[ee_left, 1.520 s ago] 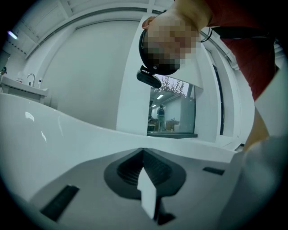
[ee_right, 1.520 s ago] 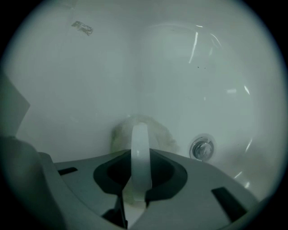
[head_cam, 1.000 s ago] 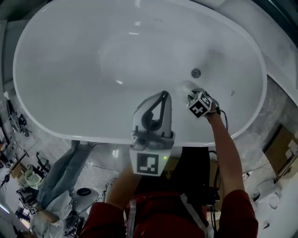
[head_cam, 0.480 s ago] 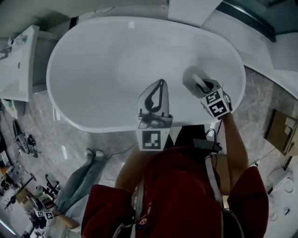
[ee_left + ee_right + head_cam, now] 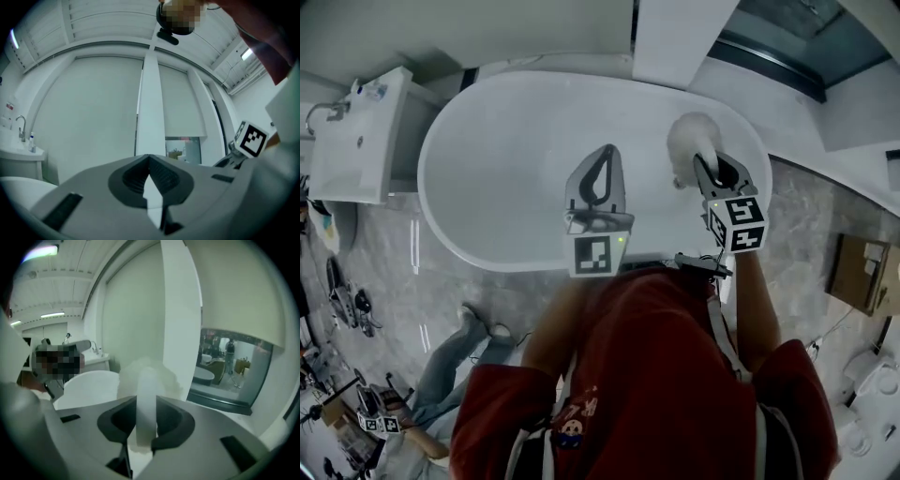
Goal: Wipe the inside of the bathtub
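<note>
The white bathtub (image 5: 502, 169) filled the upper centre of the head view. Over its near side, at mid-frame, the left gripper (image 5: 607, 152) hung with its fingers pressed together on nothing. Toward the tub's right end, the right gripper (image 5: 697, 161) had its fingers clamped on the flat band of a fluffy white wiping pad (image 5: 688, 133); whether the pad touched the tub could not be told
</note>
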